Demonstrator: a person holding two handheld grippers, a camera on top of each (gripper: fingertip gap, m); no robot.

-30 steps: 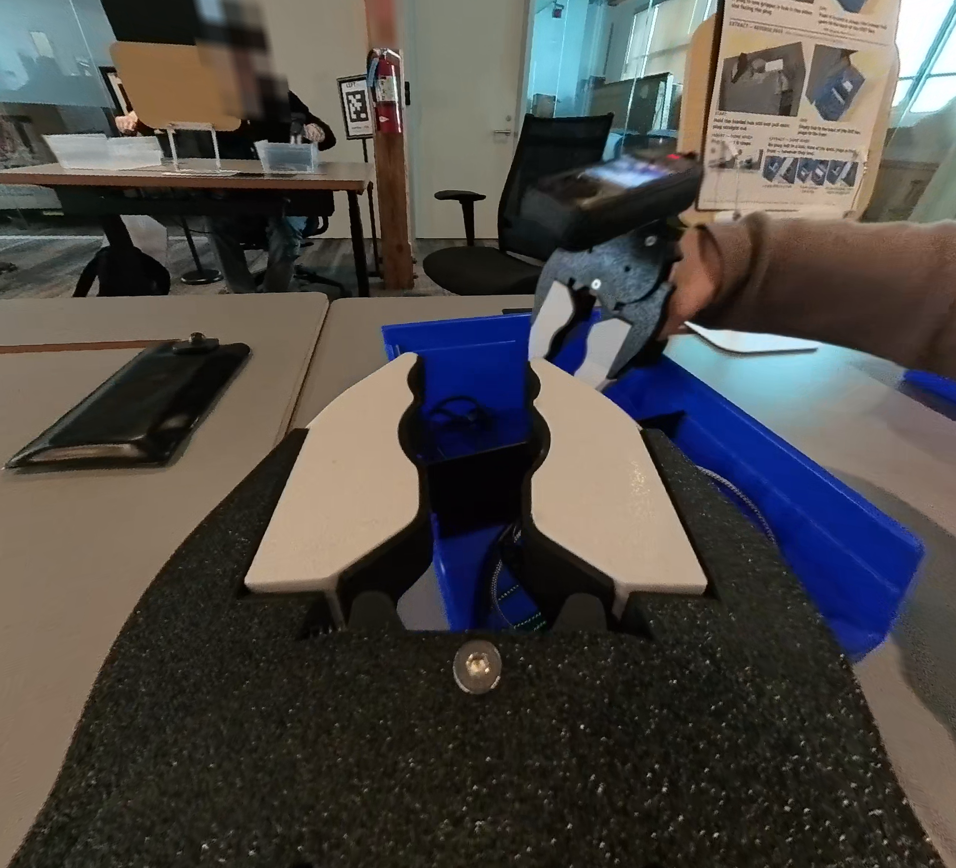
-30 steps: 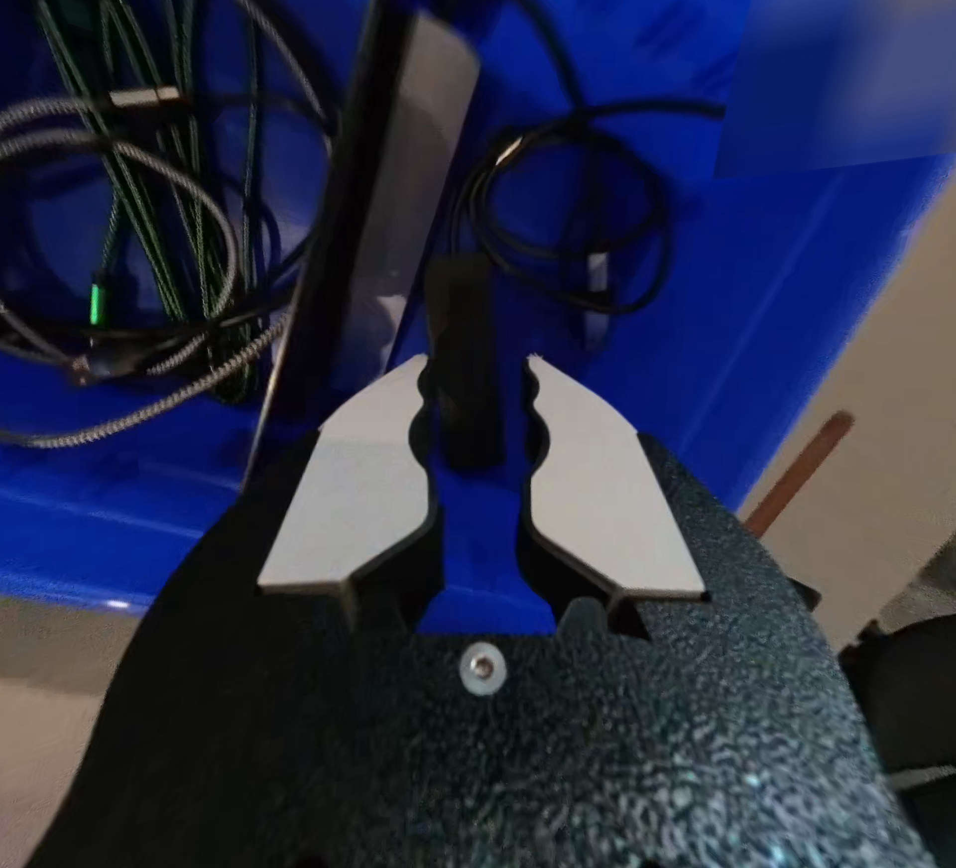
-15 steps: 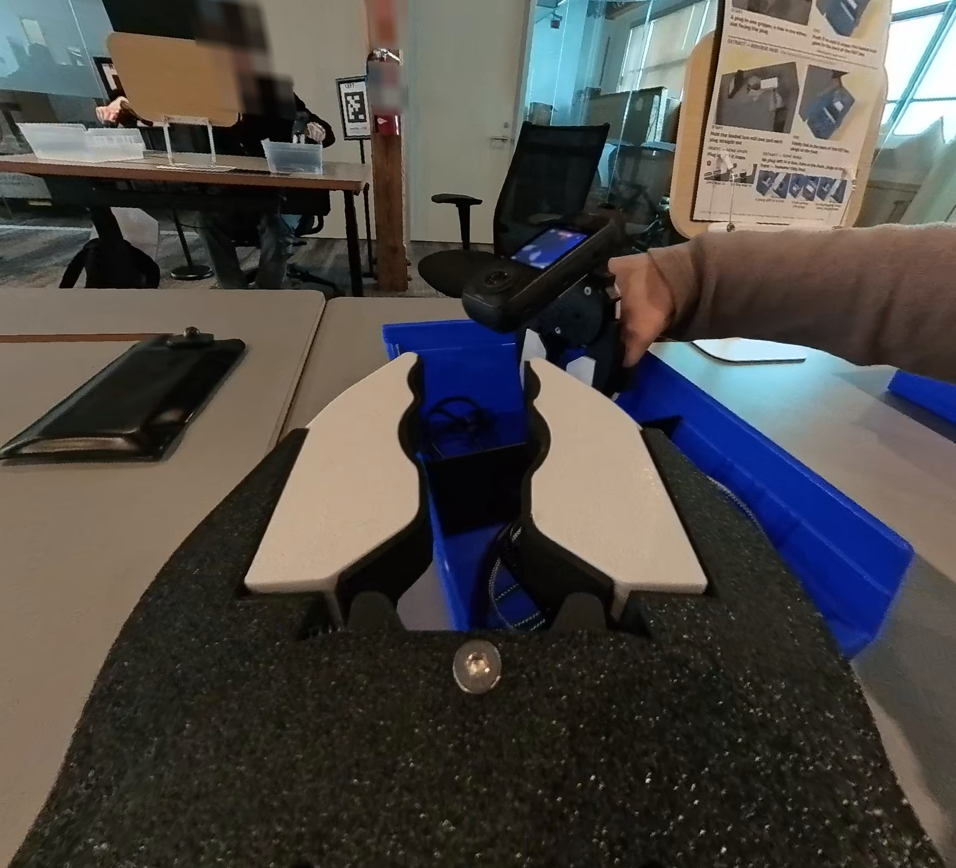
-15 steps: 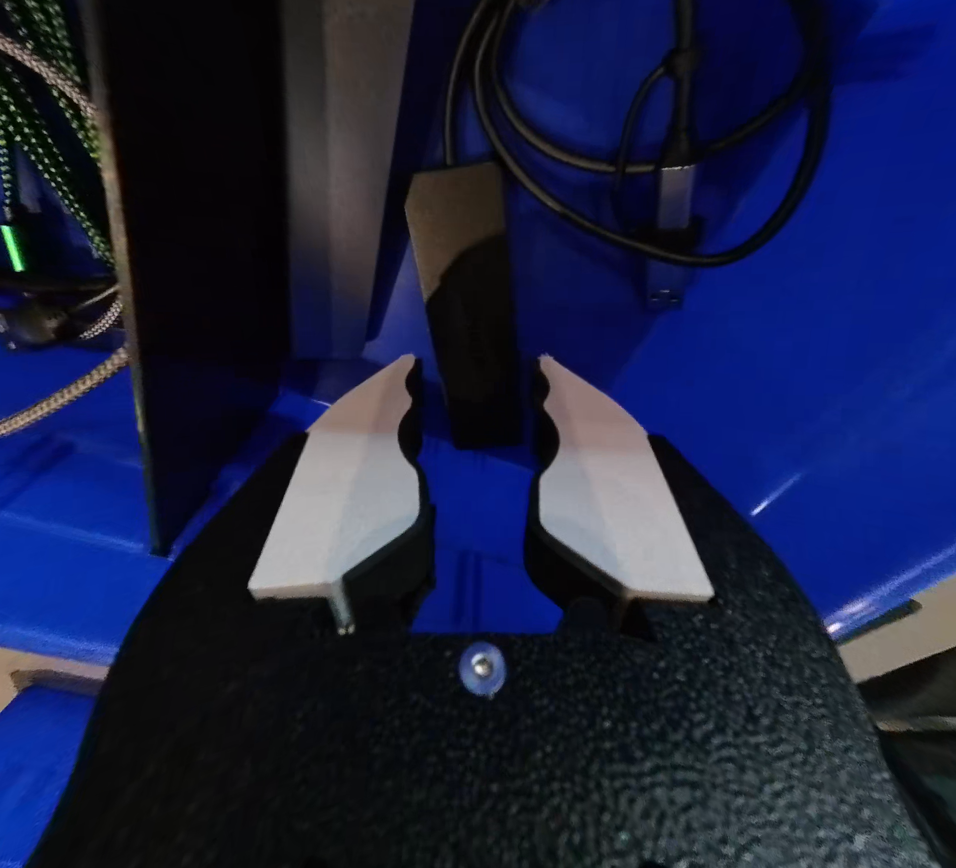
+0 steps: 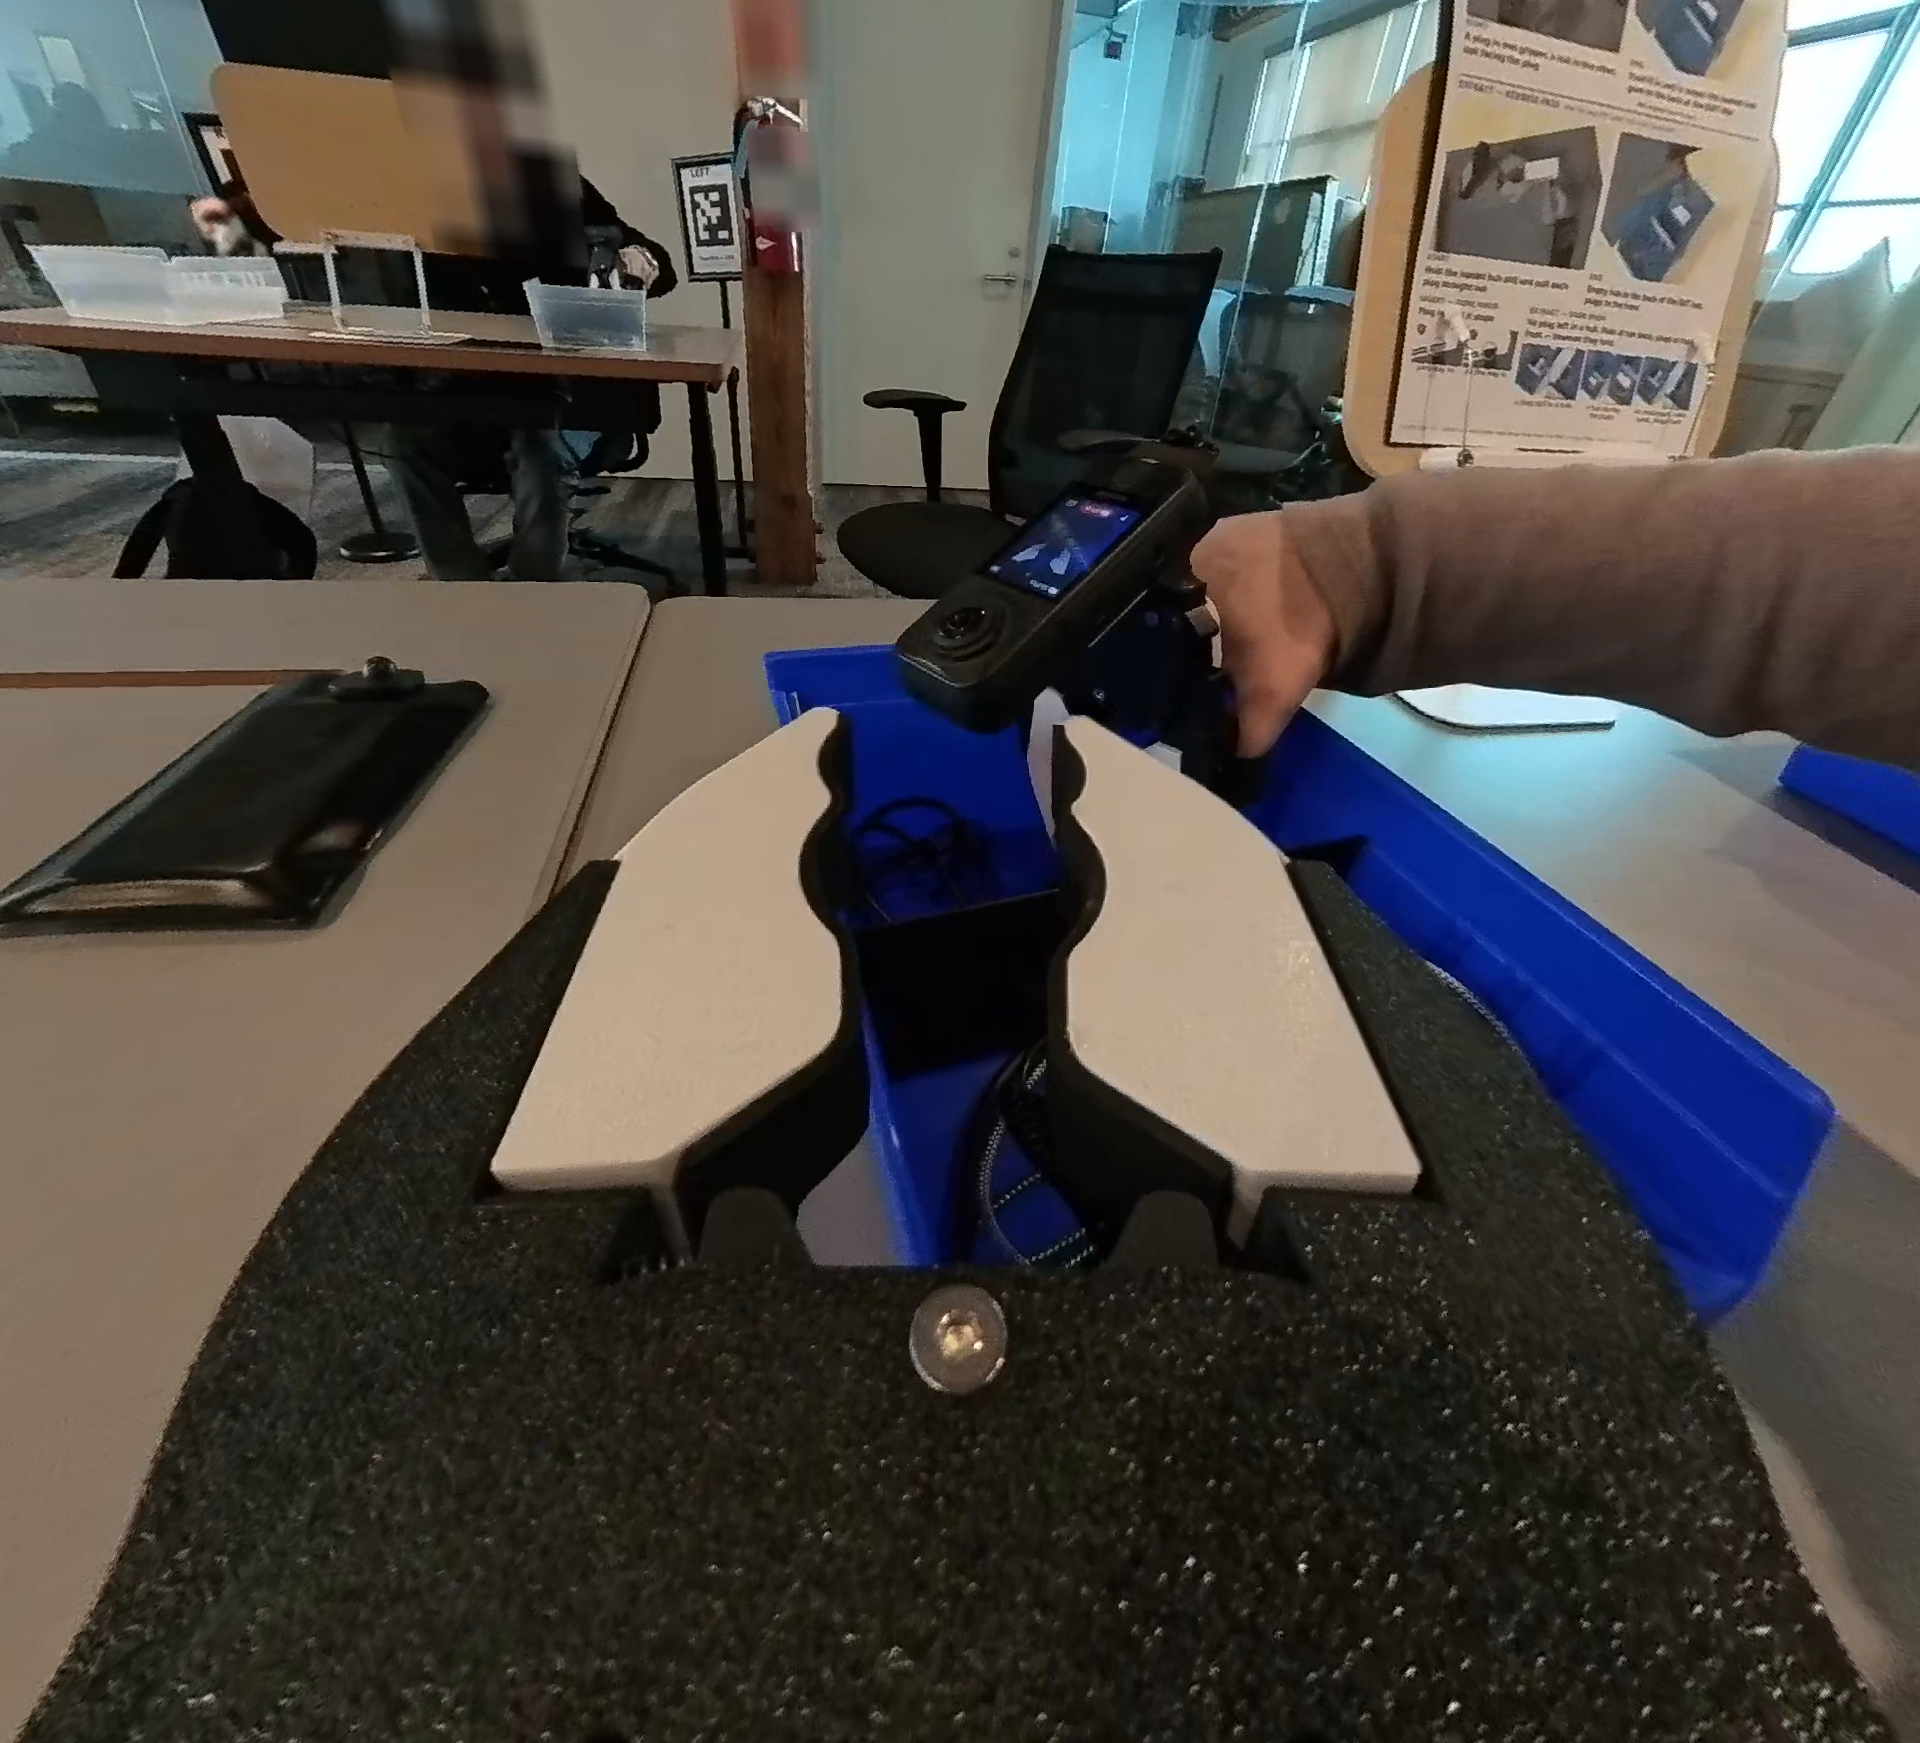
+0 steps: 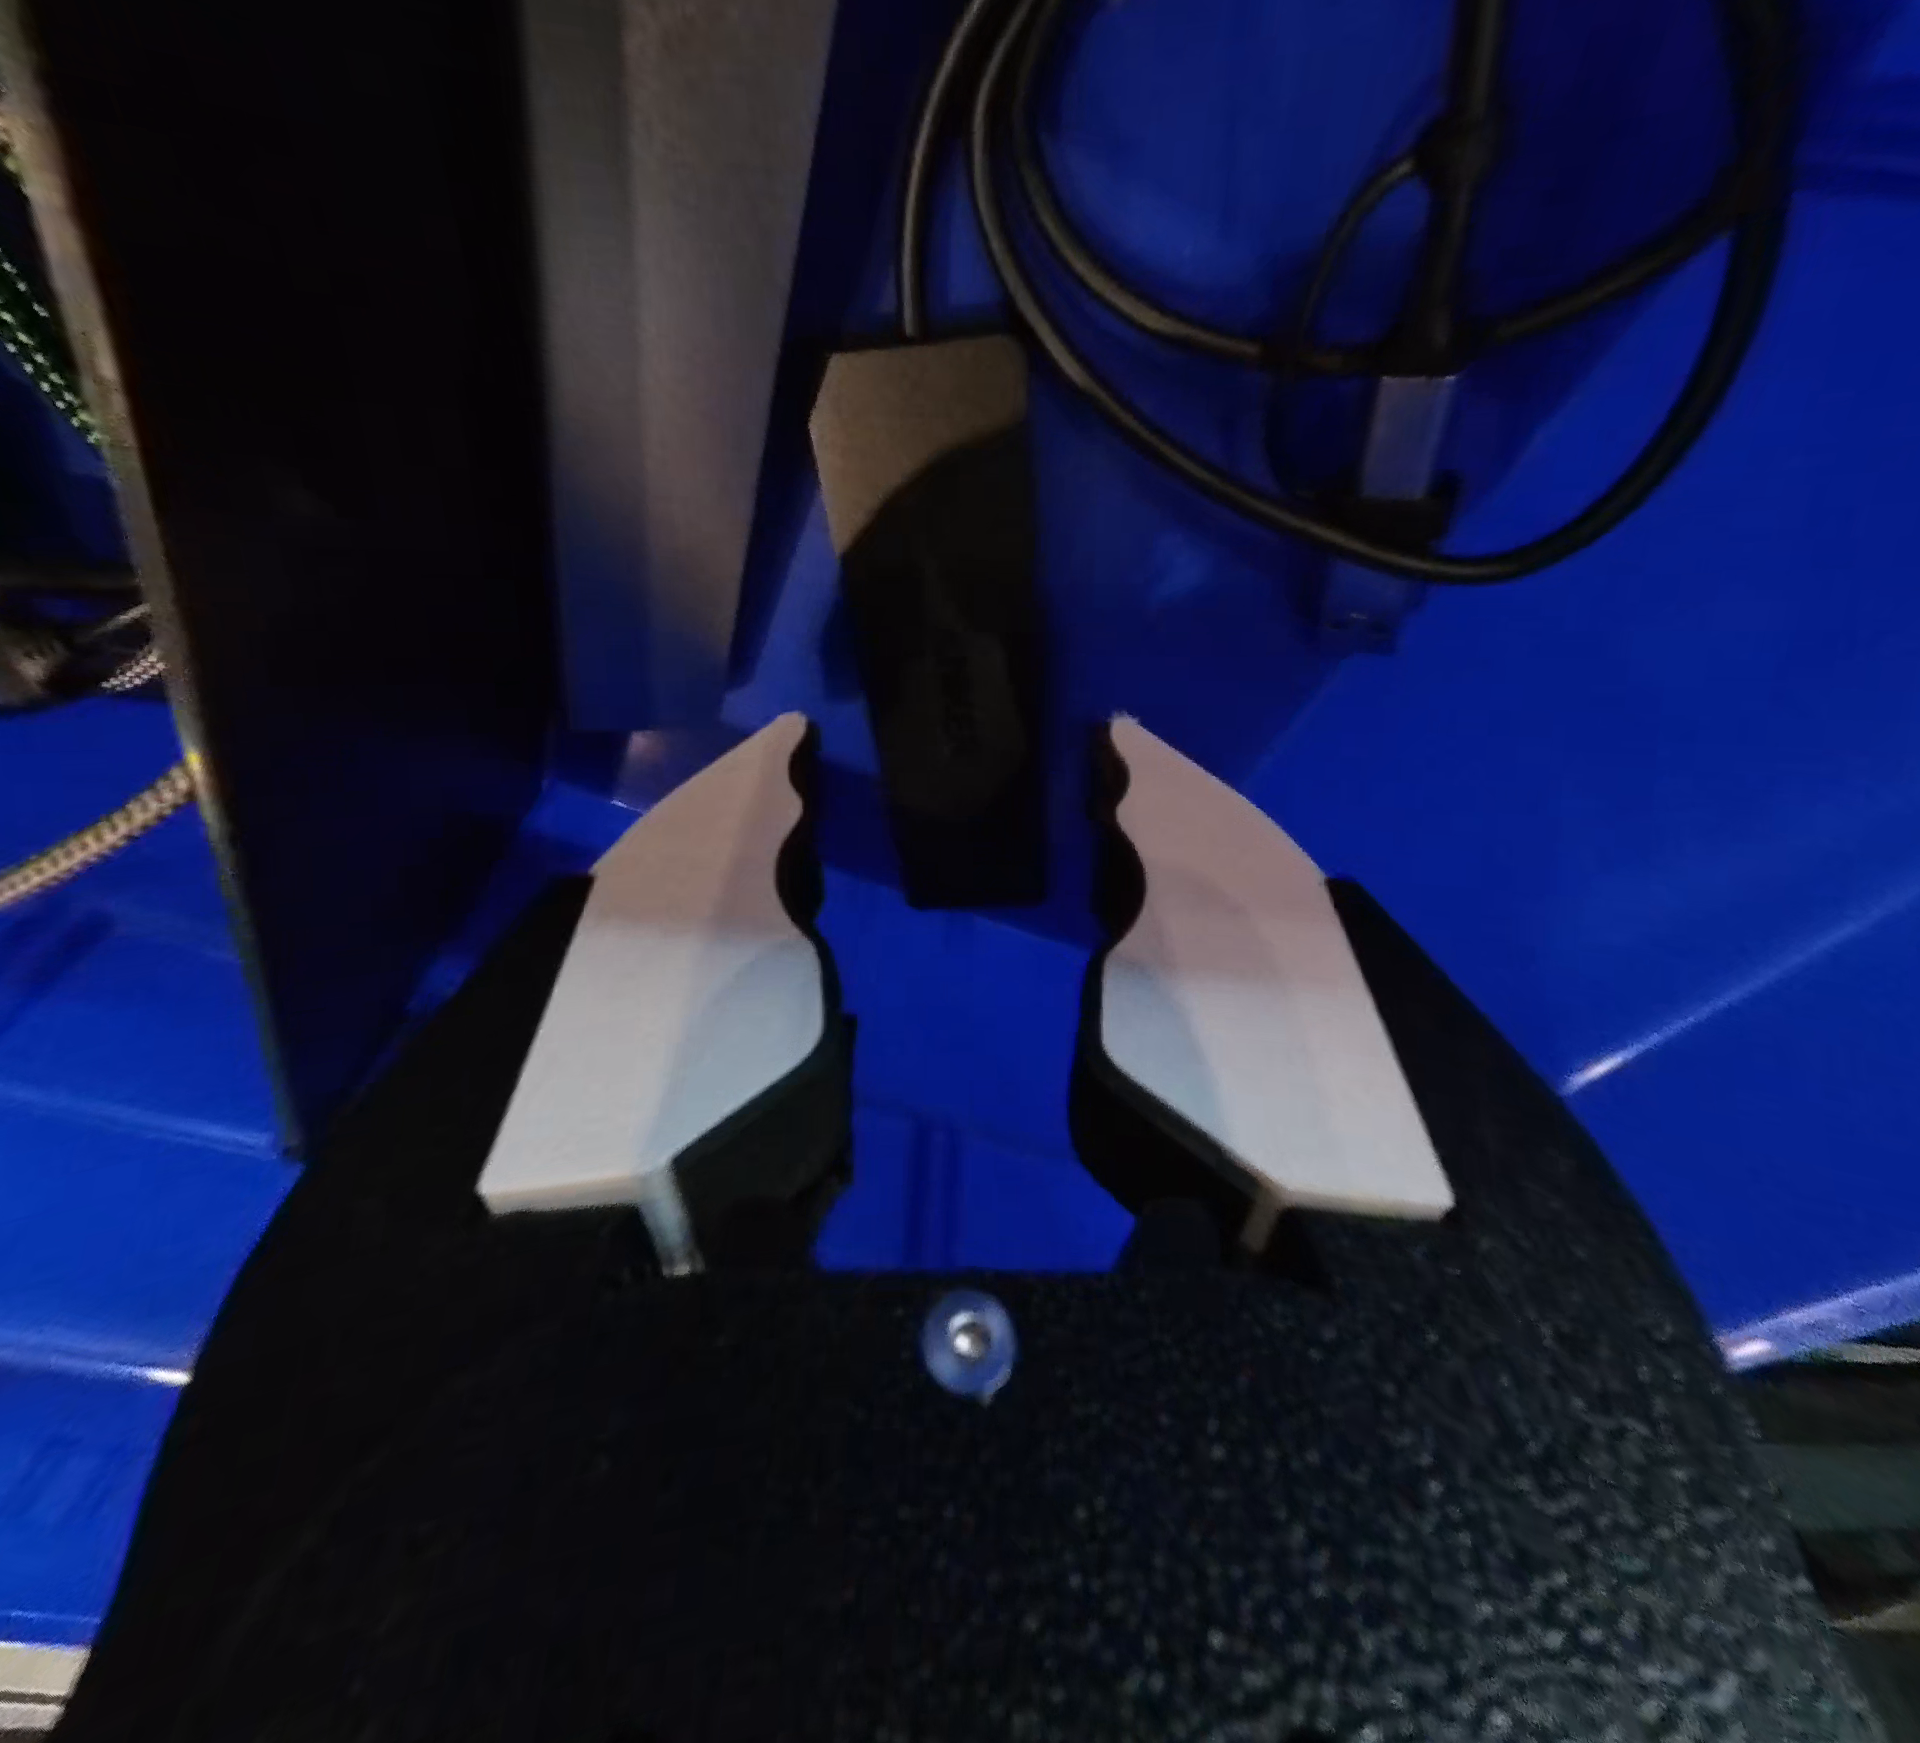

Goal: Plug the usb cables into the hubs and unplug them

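My right gripper [image 6: 958, 722] is open, low inside the blue bin [image 6: 1558, 862]. Its fingertips stand on either side of a black USB hub [image 6: 935, 613] that lies on the bin floor, with a gap on both sides. The hub's black cable [image 6: 1039, 239] coils beyond it and ends in a silver plug [image 6: 1408, 426]. My left gripper [image 5: 945, 727] is open and empty, above the near end of the bin [image 5: 1558, 997]. In the left wrist view a hand holds the right gripper, and its camera [image 5: 1039, 633] tilts down into the far end of the bin.
A black divider [image 6: 312, 446] stands upright in the bin just left of the hub, also in the left wrist view [image 5: 956, 987]. Braided cables [image 6: 94, 852] lie beyond it. A black pouch [image 5: 260, 810] lies on the left table. An instruction board [image 5: 1579, 135] stands at the back right. My right fingertips sit around 25 centimeters from my left ones. It is some 6 centimeters from my right tips to the silver plug [image 6: 1408, 426]. Seen from the left wrist view [image 5: 944, 847] as well.
My right gripper has gone down into the bin with the hub between its fingers, and its jaws have widened away from the hub. My left gripper has stayed nearly still.
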